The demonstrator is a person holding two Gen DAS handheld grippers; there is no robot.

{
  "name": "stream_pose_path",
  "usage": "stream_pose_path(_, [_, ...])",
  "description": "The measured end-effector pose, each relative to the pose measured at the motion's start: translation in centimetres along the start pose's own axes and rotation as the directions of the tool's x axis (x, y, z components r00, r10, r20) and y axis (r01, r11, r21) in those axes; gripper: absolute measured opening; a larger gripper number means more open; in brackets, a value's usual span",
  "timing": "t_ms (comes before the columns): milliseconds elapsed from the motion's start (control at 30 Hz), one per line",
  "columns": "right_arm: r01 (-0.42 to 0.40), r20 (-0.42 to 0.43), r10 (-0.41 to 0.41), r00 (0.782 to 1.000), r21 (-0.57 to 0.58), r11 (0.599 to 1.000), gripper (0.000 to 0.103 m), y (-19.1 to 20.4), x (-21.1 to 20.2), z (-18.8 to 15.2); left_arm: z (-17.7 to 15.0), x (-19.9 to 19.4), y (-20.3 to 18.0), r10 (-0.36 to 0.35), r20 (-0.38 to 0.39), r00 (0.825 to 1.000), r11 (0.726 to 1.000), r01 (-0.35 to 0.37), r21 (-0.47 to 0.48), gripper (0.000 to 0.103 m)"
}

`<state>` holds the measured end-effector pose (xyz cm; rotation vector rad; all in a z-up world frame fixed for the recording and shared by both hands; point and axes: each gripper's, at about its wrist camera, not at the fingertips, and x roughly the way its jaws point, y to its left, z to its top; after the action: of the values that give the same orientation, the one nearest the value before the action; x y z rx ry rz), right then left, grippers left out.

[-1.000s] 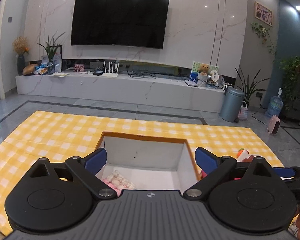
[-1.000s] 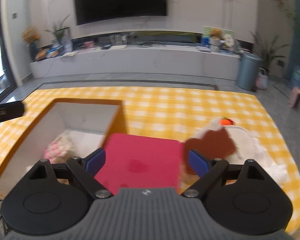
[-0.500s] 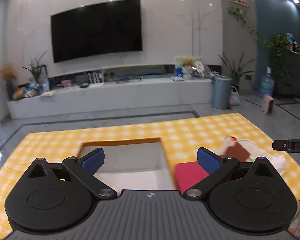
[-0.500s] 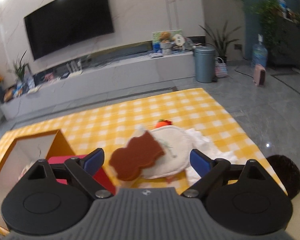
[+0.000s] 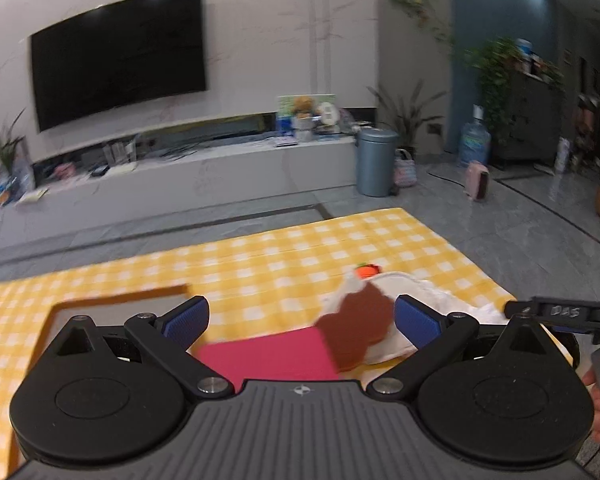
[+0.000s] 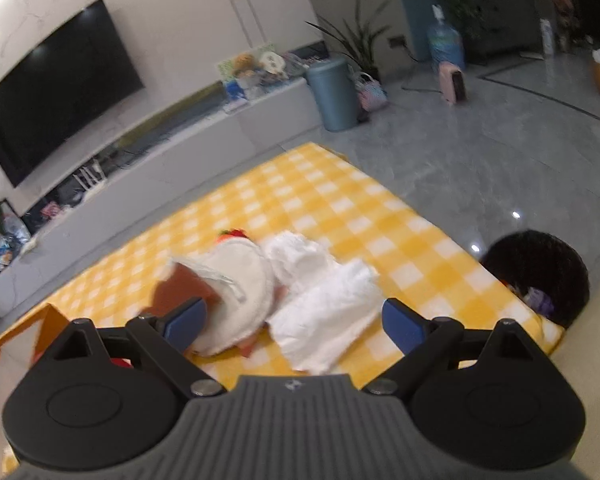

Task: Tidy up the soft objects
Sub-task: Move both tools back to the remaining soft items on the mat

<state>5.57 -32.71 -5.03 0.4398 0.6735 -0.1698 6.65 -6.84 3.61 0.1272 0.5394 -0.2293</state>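
Soft pile sat on the yellow checked cloth [image 6: 340,208]: white round cushion [image 6: 236,280], brown plush [image 5: 356,328] on top, white cloth [image 6: 324,304] touching it, red pad [image 5: 268,356] beside the box [image 5: 112,300]. Left gripper [image 5: 300,316] and right gripper [image 6: 294,318] hovered above, jaws spread, gripping nothing.

Grey tile floor [image 6: 480,152] has a yellow checked cloth [image 6: 320,208] spread over it. On the cloth: white towel [image 6: 324,312] at center, round white cushion [image 6: 240,280] touching it, brown plush [image 5: 360,328], pink pad [image 5: 268,356], box [image 5: 112,304] lower left.
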Motion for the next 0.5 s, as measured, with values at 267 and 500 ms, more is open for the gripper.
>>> stream_pose_path(267, [0.03,-0.051,-0.027,0.998,0.04,0.999,0.093,-1.0,2.7,-0.8,-0.1,4.9,-5.9,-0.106,-0.022,0.994,0.981,0.108,0.163,0.103])
stream_pose_path(500, [0.053,-0.07,-0.047,0.996,0.093,0.994,0.093,-2.4,3.7,-0.8,-1.5,10.1,-9.2,-0.046,-0.13,0.99,0.927,0.091,0.364,0.103])
